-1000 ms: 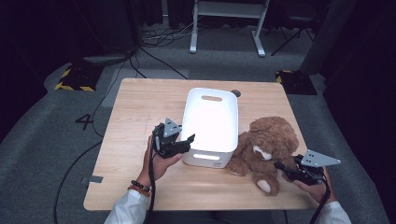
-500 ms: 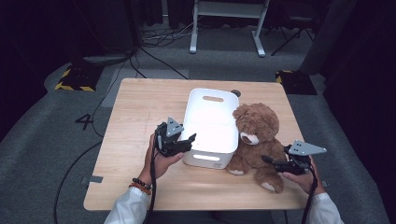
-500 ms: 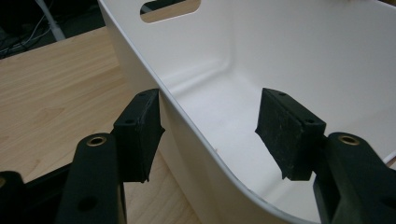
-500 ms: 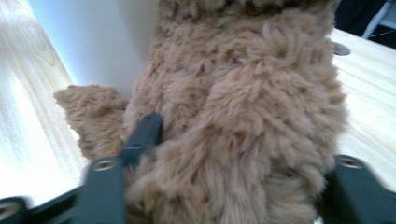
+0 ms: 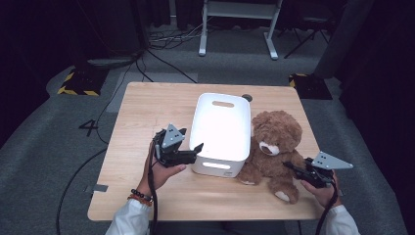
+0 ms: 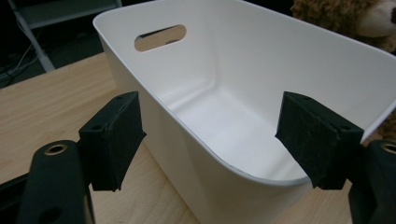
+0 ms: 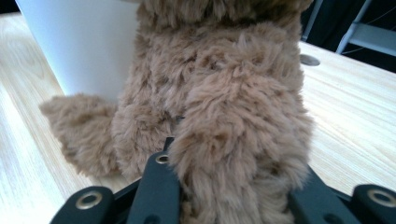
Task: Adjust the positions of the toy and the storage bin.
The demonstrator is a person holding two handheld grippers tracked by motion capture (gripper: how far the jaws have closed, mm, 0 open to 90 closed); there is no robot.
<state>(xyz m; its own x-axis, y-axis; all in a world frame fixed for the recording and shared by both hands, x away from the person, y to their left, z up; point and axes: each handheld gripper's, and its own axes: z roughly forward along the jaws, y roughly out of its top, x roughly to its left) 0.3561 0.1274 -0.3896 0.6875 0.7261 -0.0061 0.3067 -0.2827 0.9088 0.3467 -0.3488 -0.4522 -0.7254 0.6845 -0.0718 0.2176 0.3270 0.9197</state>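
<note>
A white plastic bin with a handle slot stands in the middle of the wooden table. My left gripper is at its near left corner. Its jaws have just been opening; in the left gripper view the pads stand apart on either side of the bin's rim without touching it. A brown teddy bear sits upright against the bin's right wall. My right gripper has just been closing and is shut on a limb of the bear, with fur bulging between the jaws.
A round cable hole lies in the table just behind the bin. A white metal stand and loose cables are on the floor beyond the table. Black-and-yellow blocks sit on the floor at the far left.
The bear has come up from leaning to the right to sitting upright against the bin. My right gripper moved left with it. My left gripper drew back slightly from the bin.
</note>
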